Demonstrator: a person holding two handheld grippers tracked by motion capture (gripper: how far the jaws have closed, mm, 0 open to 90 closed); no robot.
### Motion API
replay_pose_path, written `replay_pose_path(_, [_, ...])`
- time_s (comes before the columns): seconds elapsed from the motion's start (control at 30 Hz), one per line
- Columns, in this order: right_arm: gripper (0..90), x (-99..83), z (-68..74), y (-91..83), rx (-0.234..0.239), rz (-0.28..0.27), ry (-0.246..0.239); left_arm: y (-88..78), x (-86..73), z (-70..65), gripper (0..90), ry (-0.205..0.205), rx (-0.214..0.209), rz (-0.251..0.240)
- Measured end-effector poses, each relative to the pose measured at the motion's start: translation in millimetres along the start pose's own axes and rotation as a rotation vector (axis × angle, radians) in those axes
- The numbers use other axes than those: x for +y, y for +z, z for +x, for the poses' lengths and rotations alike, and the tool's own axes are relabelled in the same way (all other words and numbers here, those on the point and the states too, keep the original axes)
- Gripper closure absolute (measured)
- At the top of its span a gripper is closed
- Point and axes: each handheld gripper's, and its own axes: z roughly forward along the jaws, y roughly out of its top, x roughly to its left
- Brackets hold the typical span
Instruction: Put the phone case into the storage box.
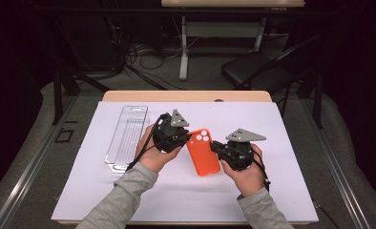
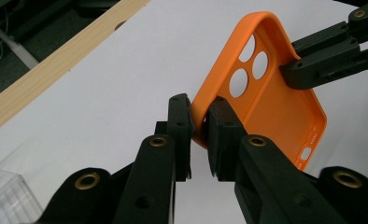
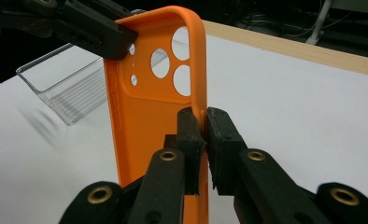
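An orange phone case (image 1: pixel 203 152) — soft-looking, matte, with rounded corners and three round lens holes near its top — is held up off the white sheet (image 1: pixel 129 191) between two grippers, near the middle of the table (image 1: pixel 186 96). The left gripper (image 1: pixel 185 139) is clenched on one long rim: in the left gripper view its black, blocky jaws pinch the thin wall of the case (image 2: pixel 266 98) from both sides. The right gripper (image 1: pixel 215 146) grasps the opposite rim the same way — in the right gripper view its jaws nip the edge of the case (image 3: pixel 140 121), whose inner face shows a fine dotted texture. Each gripper carries a grey three-cornered plate on top and sits in a hand with a grey knit sleeve (image 1: pixel 129 191). To the left lies a clear plastic tray (image 1: pixel 127 136), long and rectangular with a ribbed floor, well apart from the case. The table edge is pale wood.
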Motion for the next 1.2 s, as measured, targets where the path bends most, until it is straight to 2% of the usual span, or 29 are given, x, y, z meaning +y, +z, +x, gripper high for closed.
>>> replay_pose_path(0.37, [81.1, 0.2, -1.8, 0.3, 0.02, -0.002, 0.014, -0.8, 0.3, 1.4, 81.2, -0.011, -0.011, -0.005])
replay_pose_path(0.7, [77.1, 1.0, -4.3, -2.2, 0.035, -0.017, 0.024, -1.6, 0.0, 4.1, 81.2, -0.011, -0.003, -0.003])
replay_pose_path(1.2, [65.9, 3.1, -8.0, -6.6, 0.059, -0.067, 0.021, -8.0, -2.0, 14.2, 81.1, -0.023, 0.007, 0.002])
